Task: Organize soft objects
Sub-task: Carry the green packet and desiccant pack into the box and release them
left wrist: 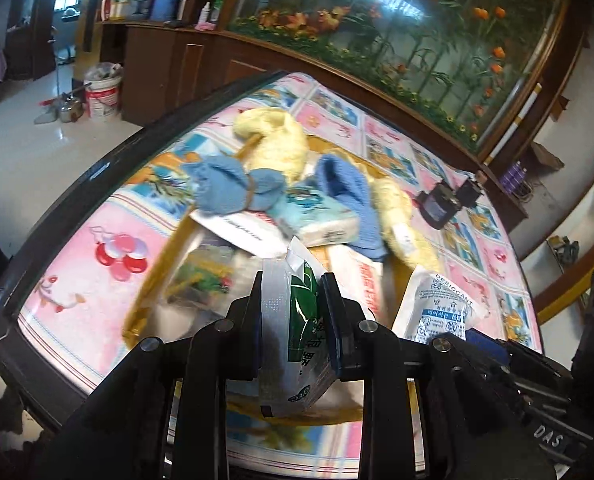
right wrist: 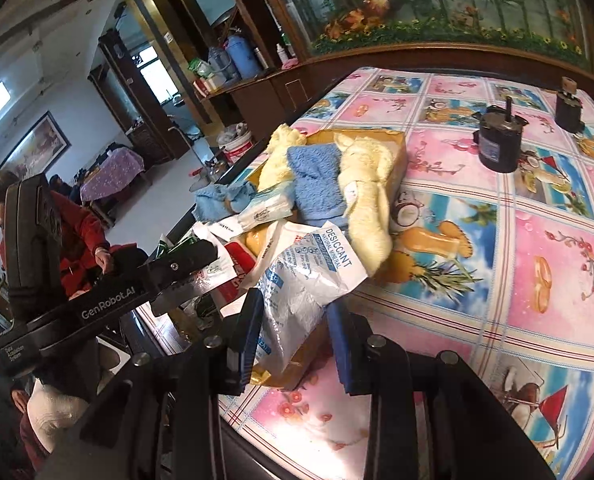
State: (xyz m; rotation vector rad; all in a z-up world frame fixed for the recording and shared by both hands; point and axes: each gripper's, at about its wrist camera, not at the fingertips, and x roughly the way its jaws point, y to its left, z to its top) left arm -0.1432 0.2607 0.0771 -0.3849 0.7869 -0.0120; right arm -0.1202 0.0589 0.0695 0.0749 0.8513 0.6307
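Plastic sachet, green and white [left wrist: 297,320], pinched upright in the left tongs [left wrist: 293,308], both pads pressed on its faces, held above the near end of the cardboard tray [right wrist: 393,148]. Right tongs [right wrist: 293,328] stand around the lower part of the white desiccant bag [right wrist: 313,276]; one pad touches the bag, the other shows a gap, so I cannot tell whether they grip it or only straddle it.

Tray holds the rest of the soft things: yellow plush toy [right wrist: 365,184], blue towel [right wrist: 317,184], tissue pack [left wrist: 321,216], bundled blue cloth [left wrist: 233,188], plus flat packets underneath.

Risks, as I judge them:
- Sachet is slick film, held near one edge; could slide out if the tongs tilt.
- Desiccant bag is limp and overhangs the tray rim; a pull could drag the neighbouring packets or the plush toy's leg off onto the worktop [right wrist: 537,240].
- Both tongs sit near each other at the tray's near end; they could knock together.

Hard to make out: the packets under the tissue pack are blurred and overlapped, the tray's near rim is hidden by both tongs, and print on the sachet is unreadable.
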